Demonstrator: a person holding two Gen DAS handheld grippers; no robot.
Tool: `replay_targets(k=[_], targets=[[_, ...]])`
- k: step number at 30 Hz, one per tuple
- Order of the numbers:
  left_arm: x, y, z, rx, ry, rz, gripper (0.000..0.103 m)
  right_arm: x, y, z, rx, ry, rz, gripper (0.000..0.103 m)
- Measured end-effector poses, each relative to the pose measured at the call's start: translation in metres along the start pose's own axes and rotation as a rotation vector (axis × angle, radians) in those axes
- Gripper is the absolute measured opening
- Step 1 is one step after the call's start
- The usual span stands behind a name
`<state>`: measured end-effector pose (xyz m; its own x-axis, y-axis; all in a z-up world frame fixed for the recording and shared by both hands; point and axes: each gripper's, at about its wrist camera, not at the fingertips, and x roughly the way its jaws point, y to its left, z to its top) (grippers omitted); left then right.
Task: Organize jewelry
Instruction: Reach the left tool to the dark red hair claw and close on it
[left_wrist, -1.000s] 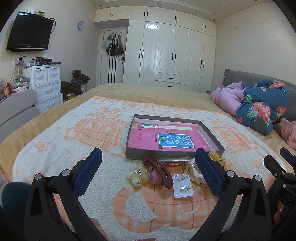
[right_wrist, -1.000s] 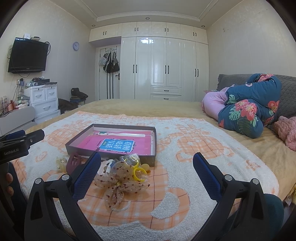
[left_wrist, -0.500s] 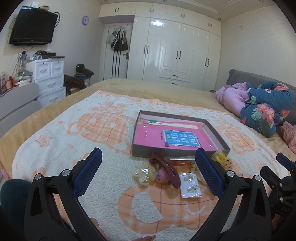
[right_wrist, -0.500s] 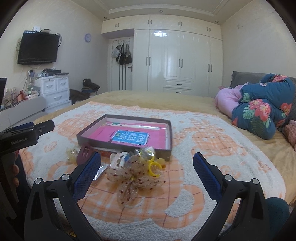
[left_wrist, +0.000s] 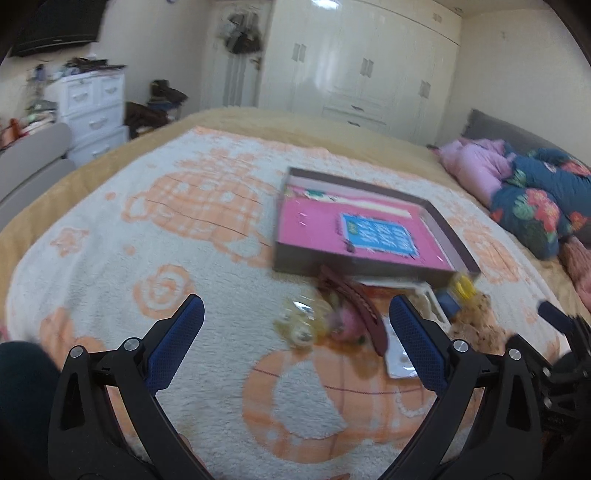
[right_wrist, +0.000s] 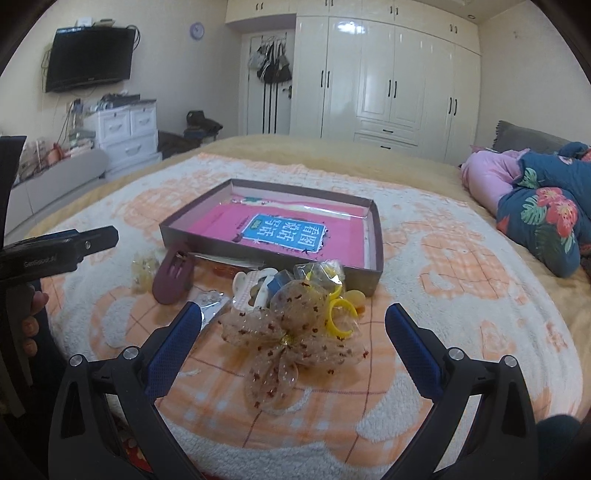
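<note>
Your left claw (left_wrist: 295, 321) spread wide, empty, above white-and-orange fleece blanket (left_wrist: 166, 258) on bed. Your right claw (right_wrist: 293, 326) also spread, empty, over sheer spotted fabric bow (right_wrist: 291, 339). Jewelry pile just beside shallow grey cardboard box (right_wrist: 273, 254) with pink bottom; maroon plastic hair claw clip (right_wrist: 173, 277) touching near wall.

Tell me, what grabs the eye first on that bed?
The shallow box with its bright pink lining sits mid-blanket, with nothing loose visibly in it. Just in front of it lies a jumble of trinkets: a sheer spotted bow nearest the open right claw, yellow rings beside it, and a maroon hair clip to the left. The left claw is open too, holding nothing.
</note>
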<state>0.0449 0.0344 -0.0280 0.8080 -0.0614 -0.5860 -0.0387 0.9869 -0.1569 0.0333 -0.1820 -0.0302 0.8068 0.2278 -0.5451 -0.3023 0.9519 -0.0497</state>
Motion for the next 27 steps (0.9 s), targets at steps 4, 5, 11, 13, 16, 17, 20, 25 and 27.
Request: replay_targets(k=[4,5,11,13,16,17,20,25,27], targets=[[0.016,-0.009,0.004,0.031,0.056,-0.038,0.092,0.014,-0.004,-0.001,0.004,0.033,0.010,0.097],[0.020,-0.011,0.006,0.038,0.070,-0.043,0.092,0.016,-0.003,-0.002,0.002,0.040,0.014,0.097],[0.041,-0.021,0.017,0.051,0.108,-0.094,0.085,0.027,-0.002,-0.009,-0.019,0.071,0.020,0.097],[0.050,-0.024,0.020,0.057,0.134,-0.102,0.081,0.032,-0.001,-0.013,-0.027,0.085,0.027,0.097],[0.063,-0.026,0.021,0.052,0.183,-0.125,0.071,0.040,0.001,-0.016,-0.042,0.106,0.026,0.096],[0.069,-0.026,0.022,0.046,0.203,-0.135,0.069,0.042,0.002,-0.017,-0.046,0.112,0.027,0.096],[0.080,-0.026,0.021,0.040,0.243,-0.152,0.061,0.049,0.003,-0.019,-0.060,0.132,0.017,0.096],[0.091,-0.029,0.022,0.049,0.266,-0.169,0.054,0.058,0.002,-0.022,-0.080,0.157,-0.012,0.086],[0.096,-0.028,0.024,0.045,0.277,-0.176,0.045,0.060,0.001,-0.023,-0.080,0.167,-0.010,0.083]])
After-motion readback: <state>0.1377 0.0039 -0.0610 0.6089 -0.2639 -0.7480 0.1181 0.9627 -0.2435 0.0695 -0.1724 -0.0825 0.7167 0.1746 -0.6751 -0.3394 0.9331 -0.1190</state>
